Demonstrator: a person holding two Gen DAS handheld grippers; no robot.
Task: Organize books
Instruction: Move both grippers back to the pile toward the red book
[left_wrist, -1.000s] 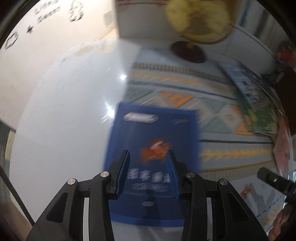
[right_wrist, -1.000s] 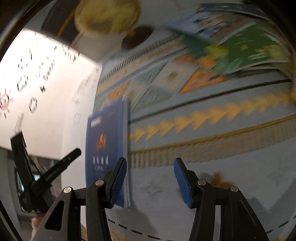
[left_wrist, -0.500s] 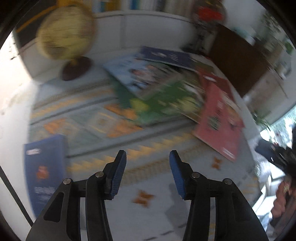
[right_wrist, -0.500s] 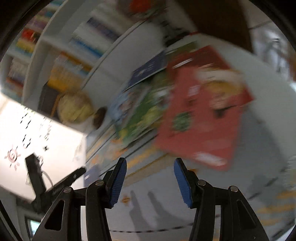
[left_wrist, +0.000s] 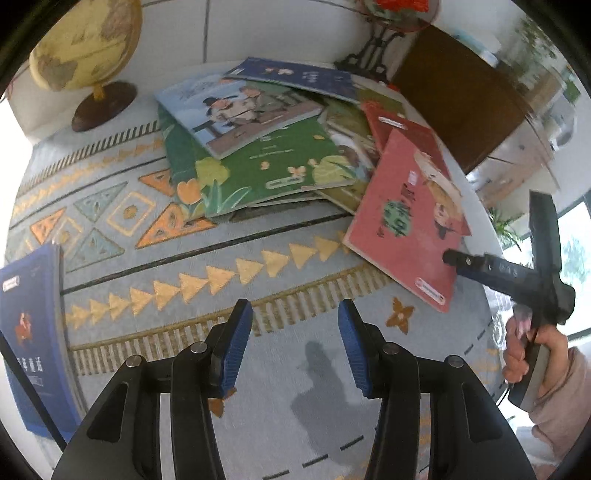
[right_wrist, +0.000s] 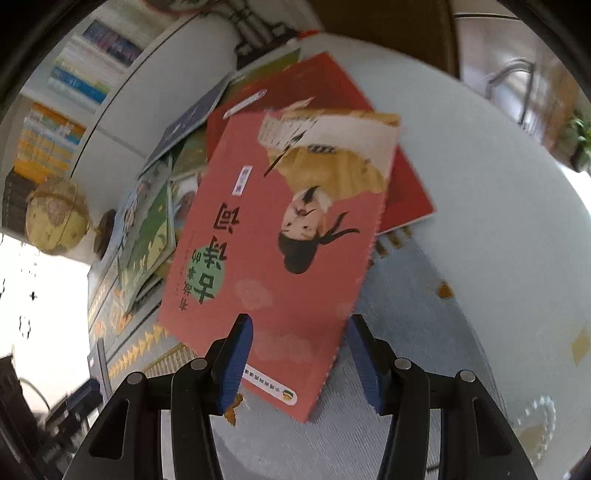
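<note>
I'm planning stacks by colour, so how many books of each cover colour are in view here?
Blue: 3 (dark blue book, navy book, light blue book)
Green: 1 (green book)
Red or pink: 2 (red book, pink book)
Total: 6, leaving out covers mostly buried in the pile.

Legible text is sparse. The salmon-red book (right_wrist: 280, 258), centre of the right wrist frame, carries large dark Chinese characters upside down, partly over a green circle; the biggest read roughly 古 and 诗, the small ones too blurred. The blue book (left_wrist: 31, 332), lower left of the left wrist frame, shows white Chinese characters, unreadable. Titles on the green book (left_wrist: 266, 162) and navy book (left_wrist: 295, 75) are too small.
</note>
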